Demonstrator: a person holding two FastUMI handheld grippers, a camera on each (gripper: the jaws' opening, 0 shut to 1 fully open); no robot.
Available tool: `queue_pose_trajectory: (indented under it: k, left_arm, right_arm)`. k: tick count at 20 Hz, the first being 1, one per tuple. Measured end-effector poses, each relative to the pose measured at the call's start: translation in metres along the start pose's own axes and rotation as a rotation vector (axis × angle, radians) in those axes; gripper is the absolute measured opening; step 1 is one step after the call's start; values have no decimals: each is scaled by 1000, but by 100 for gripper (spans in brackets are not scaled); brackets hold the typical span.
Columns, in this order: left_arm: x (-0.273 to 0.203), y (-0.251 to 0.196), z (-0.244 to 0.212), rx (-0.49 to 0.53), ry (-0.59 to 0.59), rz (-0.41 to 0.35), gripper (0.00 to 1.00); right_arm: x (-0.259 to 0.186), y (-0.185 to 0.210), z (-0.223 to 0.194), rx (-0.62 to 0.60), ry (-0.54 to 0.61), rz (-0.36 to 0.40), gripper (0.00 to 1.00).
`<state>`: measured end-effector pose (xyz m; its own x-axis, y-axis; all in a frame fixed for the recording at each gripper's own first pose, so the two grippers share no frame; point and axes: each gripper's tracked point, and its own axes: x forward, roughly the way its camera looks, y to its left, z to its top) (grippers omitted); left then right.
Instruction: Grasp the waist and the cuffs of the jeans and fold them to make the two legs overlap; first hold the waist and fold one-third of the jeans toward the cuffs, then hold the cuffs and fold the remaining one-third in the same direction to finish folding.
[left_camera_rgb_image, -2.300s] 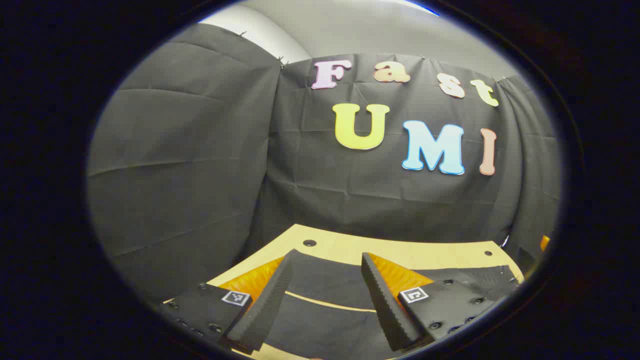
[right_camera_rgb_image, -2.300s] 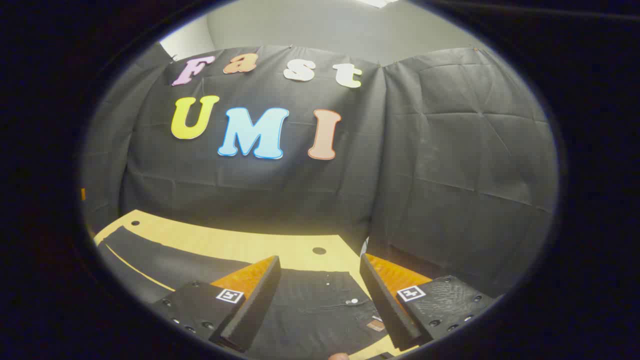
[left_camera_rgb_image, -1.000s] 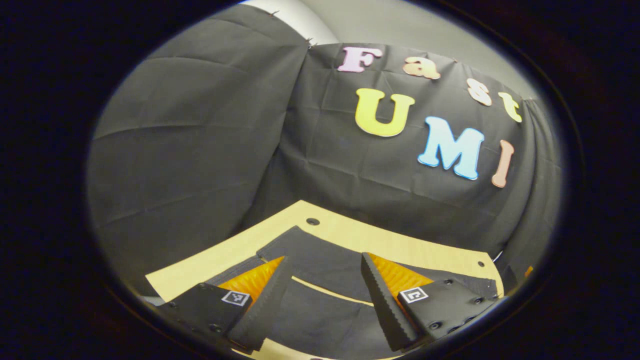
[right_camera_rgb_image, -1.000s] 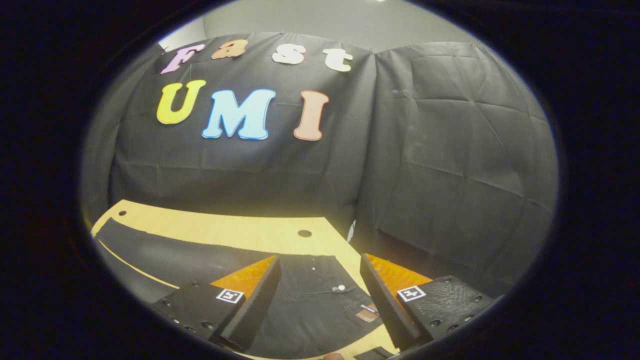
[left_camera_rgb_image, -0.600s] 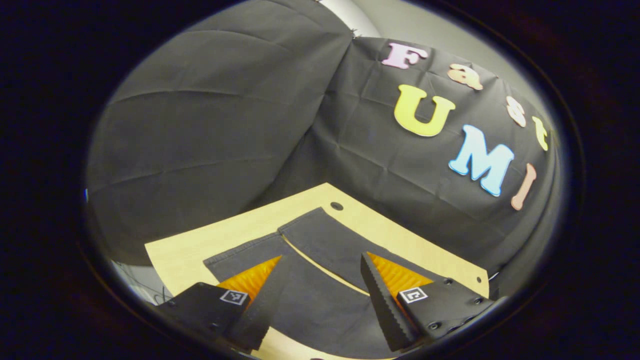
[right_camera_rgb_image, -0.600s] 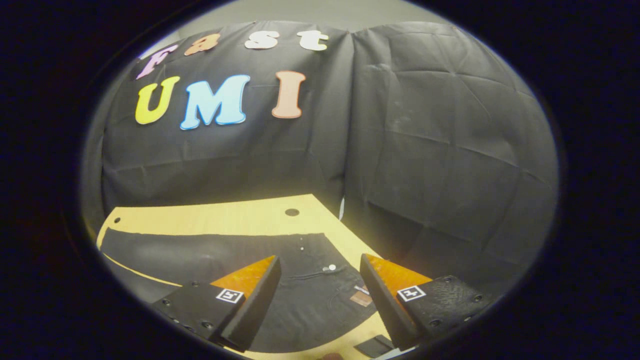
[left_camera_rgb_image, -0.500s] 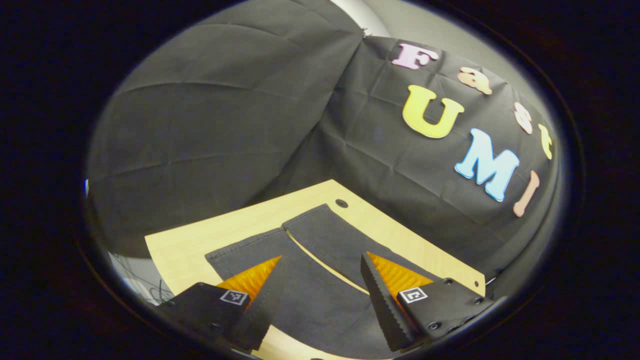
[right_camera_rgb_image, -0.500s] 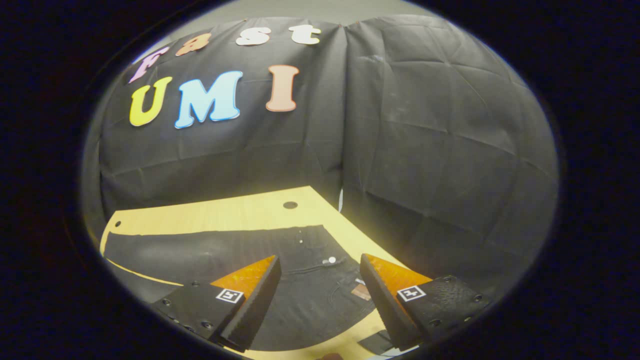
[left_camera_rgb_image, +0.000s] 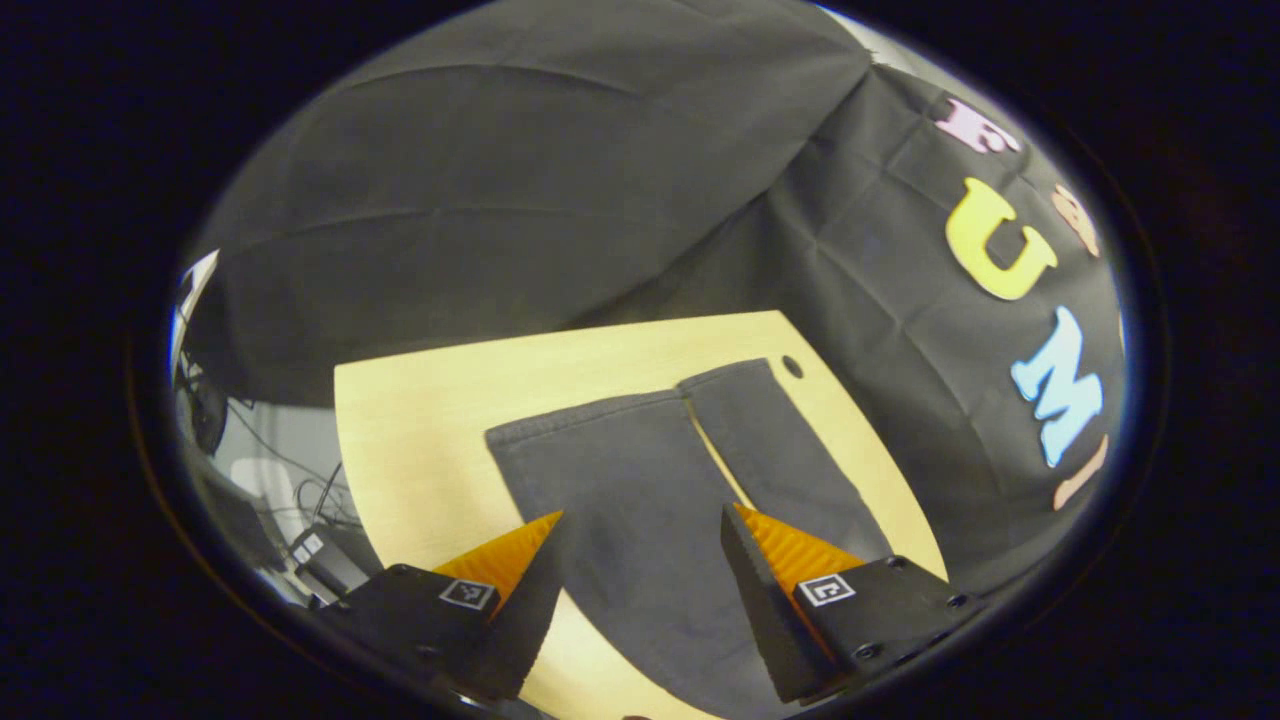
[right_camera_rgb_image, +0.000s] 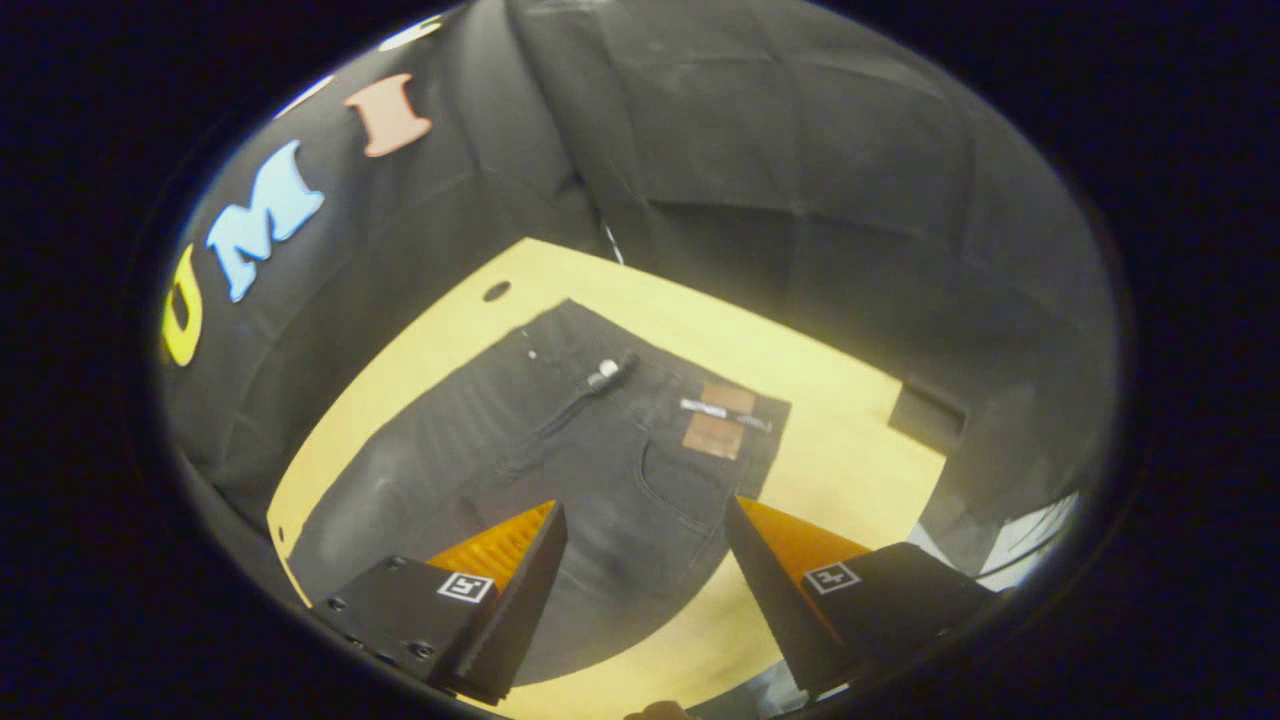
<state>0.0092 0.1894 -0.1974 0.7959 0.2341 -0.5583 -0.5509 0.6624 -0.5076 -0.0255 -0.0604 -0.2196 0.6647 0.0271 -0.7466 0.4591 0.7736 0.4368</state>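
My jaws stand spread on both grippers, pinching nothing. My left gripper (left_camera_rgb_image: 640, 590) hangs over the two legs of the jeans (left_camera_rgb_image: 640, 500), their two cuffs (left_camera_rgb_image: 690, 385) side by side near the far end of the table (left_camera_rgb_image: 420, 440). My right gripper (right_camera_rgb_image: 645, 590) hangs over the waist (right_camera_rgb_image: 690, 420), where one button (right_camera_rgb_image: 603, 372) and one patch (right_camera_rgb_image: 712, 435) show. One pair of jeans, flat and unfolded. Since half a second ago both grippers have tipped down and swung outward, so more tabletop shows.
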Motion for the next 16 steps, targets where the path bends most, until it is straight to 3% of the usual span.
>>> queue_pose_trajectory:
  k: [5,11,14,16]
  left_arm:
    - [39,48,-9,-120,133,69,97]
    - [63,63,-24,-216,225,80,98]
    - [72,56,-26,-189,223,76,89]
    - [76,48,-25,-172,225,77,94]
  right_arm:
    - [15,-13,-14,132,125,-17,96]
    - [29,-25,-1,252,146,-53,96]
    - [36,-32,1,291,154,-82,96]
    - [40,-30,1,275,159,-88,96]
